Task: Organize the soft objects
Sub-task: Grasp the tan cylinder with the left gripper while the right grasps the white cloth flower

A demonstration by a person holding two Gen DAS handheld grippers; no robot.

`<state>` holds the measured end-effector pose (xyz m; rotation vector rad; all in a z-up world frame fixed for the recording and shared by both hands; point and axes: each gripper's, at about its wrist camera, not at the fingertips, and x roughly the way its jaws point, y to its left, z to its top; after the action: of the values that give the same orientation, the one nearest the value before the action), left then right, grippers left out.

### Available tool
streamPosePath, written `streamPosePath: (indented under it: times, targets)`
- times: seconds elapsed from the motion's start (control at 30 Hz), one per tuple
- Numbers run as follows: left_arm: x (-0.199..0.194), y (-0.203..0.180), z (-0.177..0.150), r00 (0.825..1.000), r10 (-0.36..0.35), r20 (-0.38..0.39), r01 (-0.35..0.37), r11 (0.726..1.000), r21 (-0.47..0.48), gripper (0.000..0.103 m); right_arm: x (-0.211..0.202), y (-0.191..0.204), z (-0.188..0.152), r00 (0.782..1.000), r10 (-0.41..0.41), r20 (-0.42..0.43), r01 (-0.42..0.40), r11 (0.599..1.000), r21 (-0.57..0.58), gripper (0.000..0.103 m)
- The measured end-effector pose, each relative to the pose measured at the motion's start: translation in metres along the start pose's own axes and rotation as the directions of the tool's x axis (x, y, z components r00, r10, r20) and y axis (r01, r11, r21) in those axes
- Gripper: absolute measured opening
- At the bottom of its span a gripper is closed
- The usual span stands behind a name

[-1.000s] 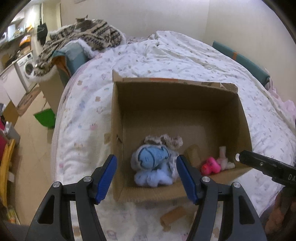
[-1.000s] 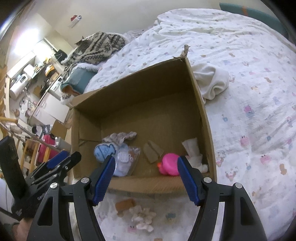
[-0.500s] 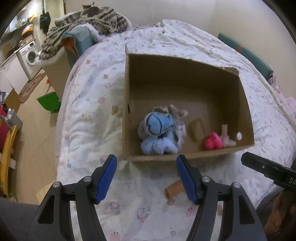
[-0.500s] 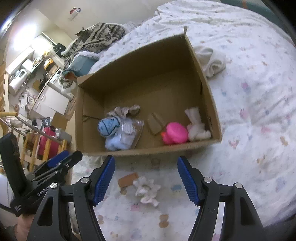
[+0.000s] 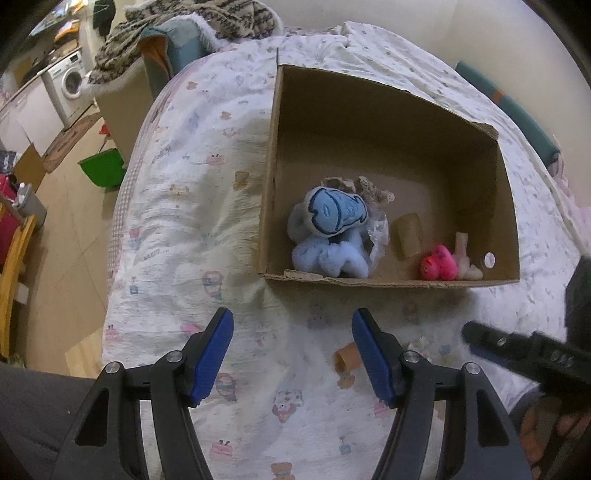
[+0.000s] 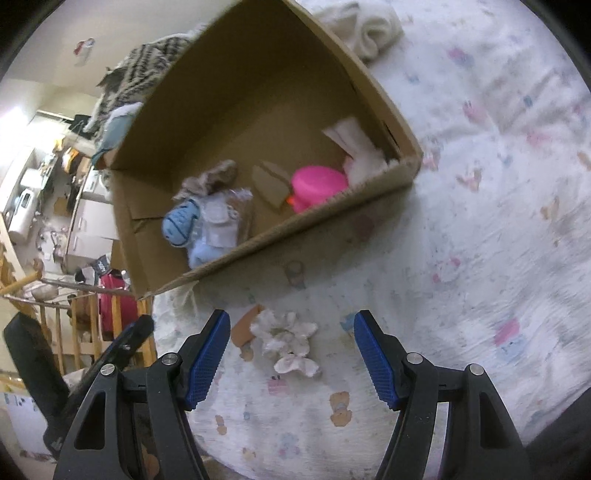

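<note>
An open cardboard box (image 5: 269, 177) (image 6: 258, 92) lies on the bed. Inside are a blue plush toy (image 5: 330, 236) (image 6: 184, 225), a pink soft toy (image 5: 437, 263) (image 6: 317, 186), a white plush (image 5: 465, 258) (image 6: 354, 147) and a brown roll (image 5: 406, 236). A white fluffy soft toy (image 6: 288, 343) and a small brown roll (image 6: 245, 325) (image 5: 347, 356) lie on the bedspread in front of the box. My left gripper (image 5: 291, 354) is open and empty, short of the box. My right gripper (image 6: 291, 354) is open and empty, its fingers either side of the white toy.
The patterned bedspread (image 5: 192, 229) reaches its left edge, with floor, a green bin (image 5: 103, 170) and a washing machine (image 5: 72, 79) beyond. A folded white cloth (image 6: 369, 26) lies behind the box. A striped blanket (image 5: 192, 18) is piled at the bed's head.
Both grippers have drawn back from the box toward the near bed area. The right gripper has come down over the white fluffy toy and tilted. Both stay open.
</note>
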<state>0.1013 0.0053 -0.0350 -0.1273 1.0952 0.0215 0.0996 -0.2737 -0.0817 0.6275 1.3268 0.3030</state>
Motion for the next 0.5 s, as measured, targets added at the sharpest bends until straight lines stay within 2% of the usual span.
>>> streamPosePath:
  times: [0.1,0.3,0.5]
  targets:
    - [0.005,-0.001,0.001,1.0,0.0,-0.015,0.0,1.0,-0.004,0.064,0.02,0.006,-0.002,0.998,-0.007,-0.061,0.006,1.0,-0.021,0.073]
    - [0.012,-0.005,0.001,0.999,-0.009,-0.037,0.009,1.0,-0.015,0.064,0.054,0.031,-0.005,0.986,-0.118,-0.117,0.098,0.982,-0.161,0.072]
    - [0.02,-0.008,-0.001,0.998,-0.003,-0.057,0.002,1.0,-0.007,0.064,0.065,0.036,-0.01,0.976,-0.174,-0.13,0.142,0.964,-0.223,0.037]
